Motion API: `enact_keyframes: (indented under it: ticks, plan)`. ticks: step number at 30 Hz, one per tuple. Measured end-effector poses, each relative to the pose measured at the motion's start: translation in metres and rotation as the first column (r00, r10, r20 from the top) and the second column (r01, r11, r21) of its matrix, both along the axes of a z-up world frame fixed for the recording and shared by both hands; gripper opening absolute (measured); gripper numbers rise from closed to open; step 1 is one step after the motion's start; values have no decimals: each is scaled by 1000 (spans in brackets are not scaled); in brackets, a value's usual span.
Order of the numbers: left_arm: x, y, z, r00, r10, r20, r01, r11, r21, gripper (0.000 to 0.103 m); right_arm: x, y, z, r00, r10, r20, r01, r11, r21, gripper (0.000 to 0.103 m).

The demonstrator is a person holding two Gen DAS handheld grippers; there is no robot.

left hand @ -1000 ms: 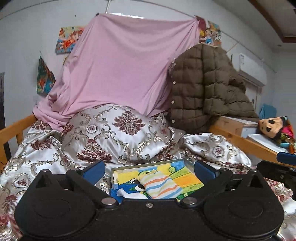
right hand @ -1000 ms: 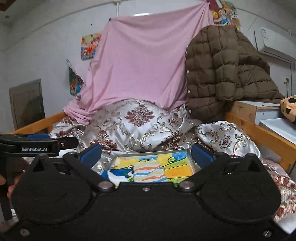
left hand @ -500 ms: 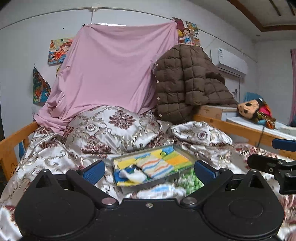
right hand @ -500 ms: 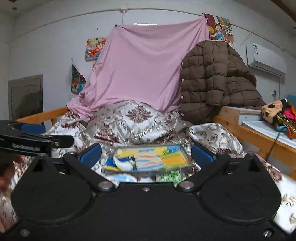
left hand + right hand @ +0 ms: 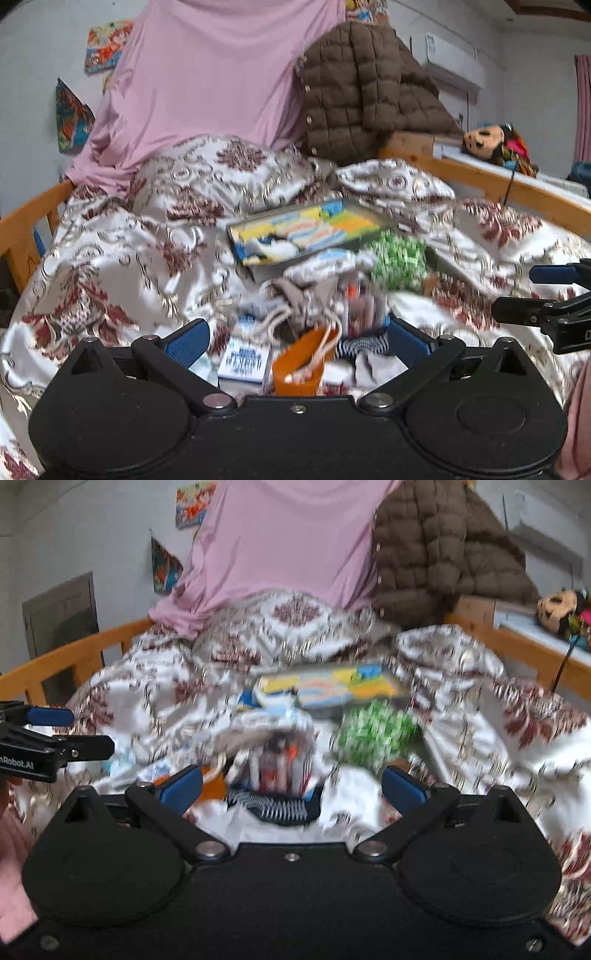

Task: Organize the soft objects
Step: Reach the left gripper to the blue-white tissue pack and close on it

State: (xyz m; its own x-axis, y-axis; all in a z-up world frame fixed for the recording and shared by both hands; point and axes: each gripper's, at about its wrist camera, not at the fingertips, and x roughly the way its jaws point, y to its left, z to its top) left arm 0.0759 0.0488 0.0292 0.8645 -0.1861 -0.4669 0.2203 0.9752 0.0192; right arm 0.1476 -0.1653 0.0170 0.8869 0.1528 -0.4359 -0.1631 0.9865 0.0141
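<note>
A shallow tray with a colourful picture bottom lies on the patterned bedspread and holds a striped sock and a white sock. In front of it lies a heap of soft things: a green-and-white piece, an orange pouch with a cord, a black-and-white striped sock. My left gripper is open and empty above the heap. My right gripper is open and empty, further right. Both views are blurred.
The bed has wooden rails on both sides. A pink sheet and a brown quilted jacket hang at the head end. A stuffed toy lies on a ledge at the right.
Both grippers have drawn back and tilted down, so the tray looks farther away and the heap of soft things in front of it has come into view. Both stay open.
</note>
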Motion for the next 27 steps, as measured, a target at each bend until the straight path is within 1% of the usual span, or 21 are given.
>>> enact_keyframes:
  ticks: [3,7,8,13,15,19,22,25,27]
  plan:
    - [3,0,-6,999,-8,-45,9,1000,10,102,0,2,-14,998,8,-55,-7,1000,10,102]
    - [10,1,-12,995,-19,-101,20,1000,5,102,-5,9,-34,991,25,-133,-22,1000,22,102]
    - [12,0,-14,993,-25,-113,26,1000,6,102,-11,10,-42,989,30,-147,-27,999,21,102]
    - [22,-8,-24,981,-68,-180,72,997,19,102,-2,19,-65,977,55,-208,-58,998,-6,102]
    - [28,-9,-28,974,-70,-215,76,997,21,102,5,23,-72,971,67,-231,-72,997,-15,102]
    - [39,-3,-32,960,-33,-280,37,999,10,102,20,31,-87,959,104,-263,-112,994,-15,102]
    - [45,6,-30,956,6,-293,-1,1000,18,102,34,40,-94,951,142,-274,-145,989,9,102]
    - [51,16,-29,950,39,-309,-37,999,14,102,48,50,-100,942,181,-283,-174,984,49,102]
    - [56,23,-29,945,61,-322,-62,998,7,102,57,58,-102,938,195,-285,-186,981,60,102]
